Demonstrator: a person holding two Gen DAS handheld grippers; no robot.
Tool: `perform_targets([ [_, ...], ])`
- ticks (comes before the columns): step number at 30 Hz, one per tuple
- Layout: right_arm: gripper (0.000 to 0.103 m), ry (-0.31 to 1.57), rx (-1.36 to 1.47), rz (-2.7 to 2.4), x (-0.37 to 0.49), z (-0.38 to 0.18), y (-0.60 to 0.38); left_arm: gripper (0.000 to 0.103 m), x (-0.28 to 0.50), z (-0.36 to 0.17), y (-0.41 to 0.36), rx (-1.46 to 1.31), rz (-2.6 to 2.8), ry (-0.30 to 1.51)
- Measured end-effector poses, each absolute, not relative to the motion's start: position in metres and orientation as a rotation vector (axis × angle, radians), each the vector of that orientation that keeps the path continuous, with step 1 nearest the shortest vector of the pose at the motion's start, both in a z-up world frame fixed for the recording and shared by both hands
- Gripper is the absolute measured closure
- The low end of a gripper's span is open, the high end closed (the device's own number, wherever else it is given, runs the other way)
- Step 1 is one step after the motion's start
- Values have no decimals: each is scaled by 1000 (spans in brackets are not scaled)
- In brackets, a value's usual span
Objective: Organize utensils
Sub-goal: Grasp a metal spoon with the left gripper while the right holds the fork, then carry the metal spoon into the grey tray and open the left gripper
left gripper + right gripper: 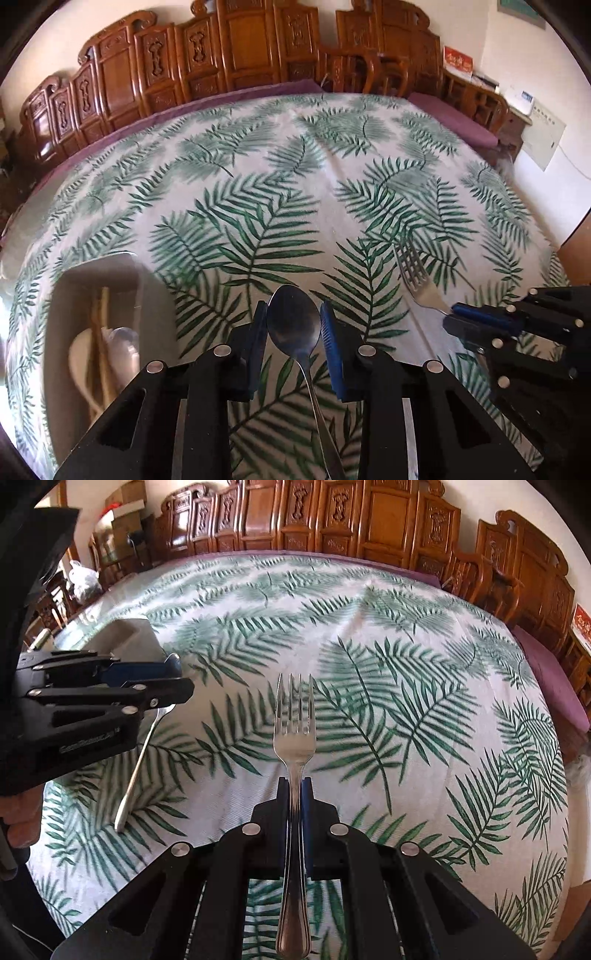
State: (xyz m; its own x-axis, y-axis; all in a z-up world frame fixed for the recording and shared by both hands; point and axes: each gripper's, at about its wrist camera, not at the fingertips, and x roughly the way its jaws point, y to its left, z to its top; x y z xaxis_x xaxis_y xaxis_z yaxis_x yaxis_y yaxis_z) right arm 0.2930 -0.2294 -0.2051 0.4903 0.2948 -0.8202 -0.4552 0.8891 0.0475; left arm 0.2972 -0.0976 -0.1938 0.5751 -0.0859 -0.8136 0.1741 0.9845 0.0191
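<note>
Left gripper (293,323) pads clamp spoon (294,325) bowl, handle trailing back toward camera, above leaf-print tablecloth (258,177). Right gripper (294,790) closed tight on fork (294,734) neck, tines forward. Utensil tray (96,273) near left, already holding chopsticks (100,332) and white spoon (79,354). Risk: smooth curved bowl could slip or pivot between pads during tilt; grippers close together, may collide.
</note>
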Motion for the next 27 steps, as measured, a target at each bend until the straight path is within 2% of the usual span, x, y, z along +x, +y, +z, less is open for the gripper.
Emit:
perform_targets([
  [17, 95, 775, -172, 515, 271, -177, -216, 76, 247, -134, -74, 1, -205, 768],
  [27, 95, 719, -152, 532, 267, -167, -217, 76, 238, -117, -71, -18, -218, 732],
])
